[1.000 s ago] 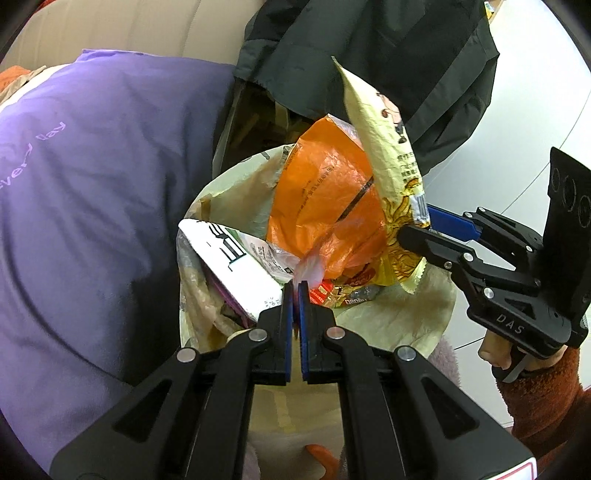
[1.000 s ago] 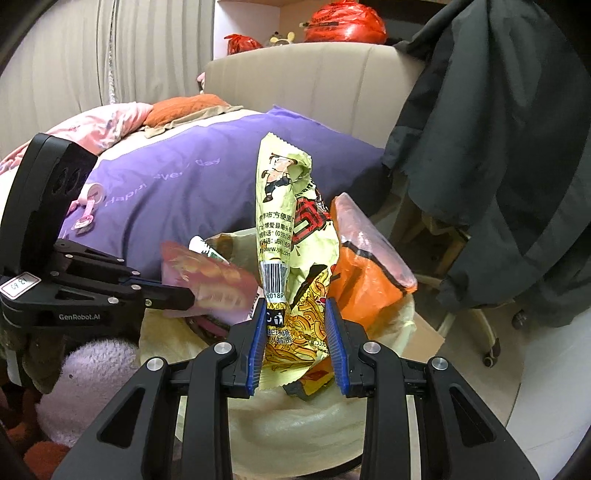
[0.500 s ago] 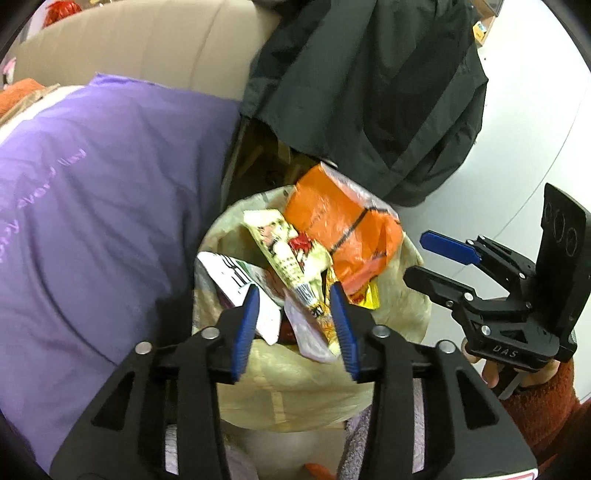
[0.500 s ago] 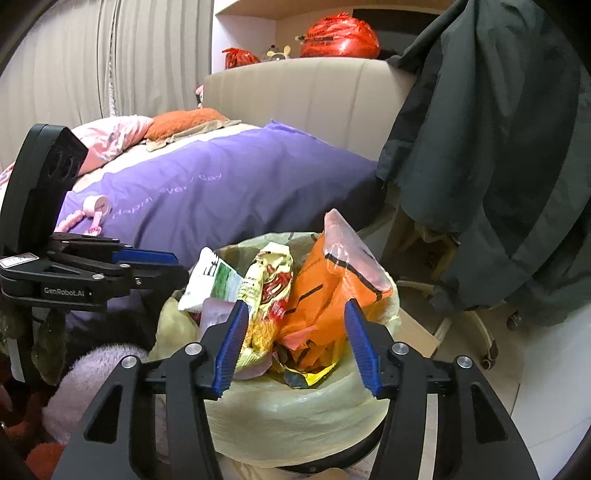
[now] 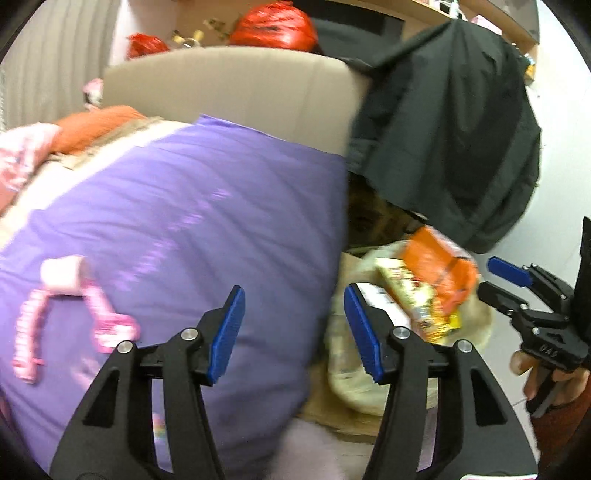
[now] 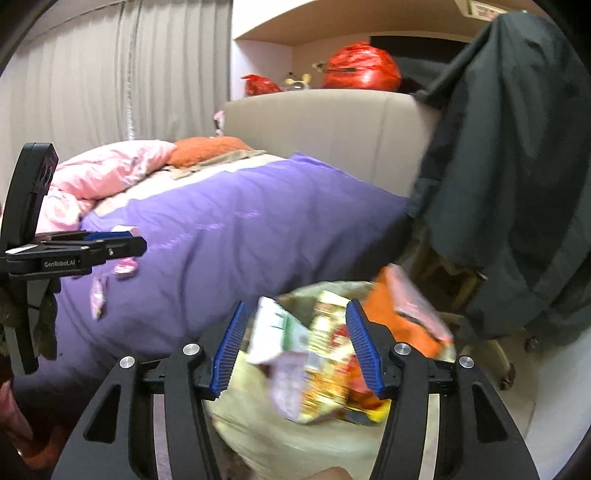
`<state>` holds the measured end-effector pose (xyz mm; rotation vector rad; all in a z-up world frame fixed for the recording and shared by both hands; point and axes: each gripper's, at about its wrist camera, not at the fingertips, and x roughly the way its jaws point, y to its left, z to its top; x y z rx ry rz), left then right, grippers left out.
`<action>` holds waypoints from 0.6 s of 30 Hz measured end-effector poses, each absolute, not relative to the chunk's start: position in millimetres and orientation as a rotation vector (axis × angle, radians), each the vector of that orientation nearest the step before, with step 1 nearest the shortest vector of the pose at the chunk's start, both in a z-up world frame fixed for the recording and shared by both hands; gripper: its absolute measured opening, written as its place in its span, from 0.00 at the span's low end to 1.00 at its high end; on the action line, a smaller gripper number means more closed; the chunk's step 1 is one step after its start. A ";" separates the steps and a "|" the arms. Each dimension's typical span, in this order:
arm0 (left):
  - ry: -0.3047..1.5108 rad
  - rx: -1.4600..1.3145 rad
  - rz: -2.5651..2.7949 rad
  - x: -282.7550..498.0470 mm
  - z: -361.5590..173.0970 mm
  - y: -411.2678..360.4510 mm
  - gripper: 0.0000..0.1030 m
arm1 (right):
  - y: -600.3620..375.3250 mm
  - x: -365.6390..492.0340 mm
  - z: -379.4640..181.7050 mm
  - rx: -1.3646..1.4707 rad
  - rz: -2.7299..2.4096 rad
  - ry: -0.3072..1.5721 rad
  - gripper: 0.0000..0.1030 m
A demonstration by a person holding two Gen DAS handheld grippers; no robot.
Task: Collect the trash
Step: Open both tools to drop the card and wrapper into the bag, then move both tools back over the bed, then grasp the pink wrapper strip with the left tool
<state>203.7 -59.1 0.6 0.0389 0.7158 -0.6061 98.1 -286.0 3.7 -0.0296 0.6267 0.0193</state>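
Observation:
A bin lined with a pale yellow bag [image 6: 258,417] stands beside the bed, stuffed with wrappers: an orange bag [image 6: 406,325], a yellow snack wrapper [image 6: 328,362] and a white-green carton [image 6: 273,332]. The bin also shows in the left wrist view [image 5: 351,373], with the orange bag [image 5: 439,277]. My right gripper [image 6: 295,347] is open and empty just above the bin. My left gripper [image 5: 293,328] is open and empty, turned toward the purple duvet [image 5: 166,240]. Pink wrappers [image 5: 74,291] lie on the duvet.
A dark jacket [image 6: 517,184] hangs over a chair right of the bin. A beige headboard [image 5: 240,92] is behind, with red bags [image 5: 277,26] on a shelf above. Pink bedding [image 6: 103,173] and an orange pillow [image 6: 210,147] lie at the bed's far end.
Both grippers let go of wrappers into the bin and opened wide. The left gripper has swung left and up toward the bed; the right has pulled back slightly.

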 end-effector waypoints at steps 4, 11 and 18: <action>0.699 0.048 -0.470 212.6 2.7 3.0 0.52 | -249.0 115.7 0.4 -0.026 0.099 0.629 0.58; 0.788 -0.133 -0.304 220.2 -23.2 94.6 0.52 | -183.9 145.2 -11.0 -0.048 0.238 0.642 0.59; 0.870 -0.253 -0.245 198.4 -61.6 113.3 0.52 | -146.6 174.0 -30.1 -0.069 0.290 0.696 0.59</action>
